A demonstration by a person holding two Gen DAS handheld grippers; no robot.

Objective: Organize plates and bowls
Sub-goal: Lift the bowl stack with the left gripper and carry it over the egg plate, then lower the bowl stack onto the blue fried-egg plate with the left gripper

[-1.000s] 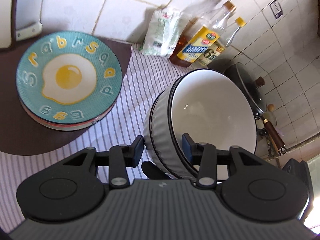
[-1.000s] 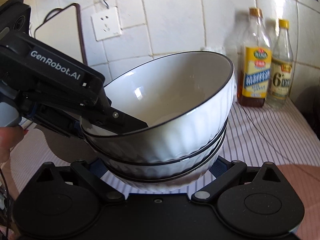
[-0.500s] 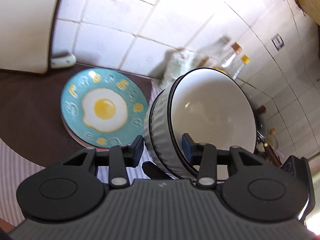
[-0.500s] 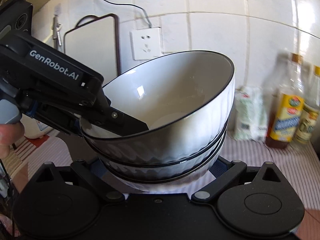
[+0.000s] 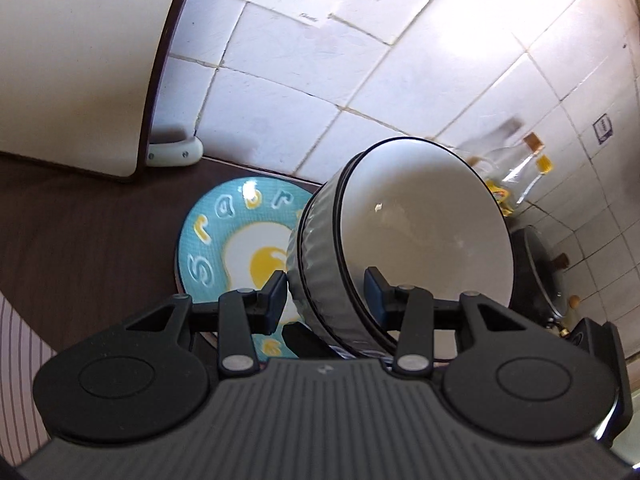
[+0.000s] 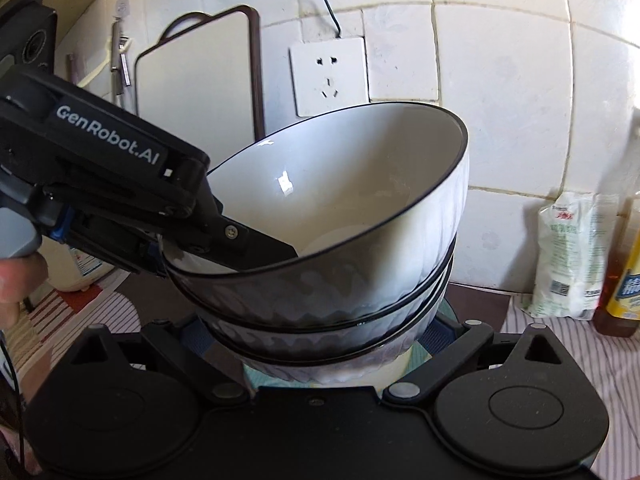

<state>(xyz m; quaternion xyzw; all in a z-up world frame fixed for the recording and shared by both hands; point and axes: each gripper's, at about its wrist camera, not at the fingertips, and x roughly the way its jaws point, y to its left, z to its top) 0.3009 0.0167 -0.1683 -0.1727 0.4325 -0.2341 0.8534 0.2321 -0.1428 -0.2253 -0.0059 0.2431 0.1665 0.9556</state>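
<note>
Three nested bowls (image 6: 340,248) fill mid-frame over the plate (image 5: 224,248). Left fingers (image 5: 326,288) pinch the rim; right fingers (image 6: 336,340) cradle the base (grip unclear). Tilt could slip them.

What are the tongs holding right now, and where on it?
The stack of white bowls. Left tongs pinch the rim wall, one finger inside the top bowl; right tongs clasp the stack's lower sides.
</note>
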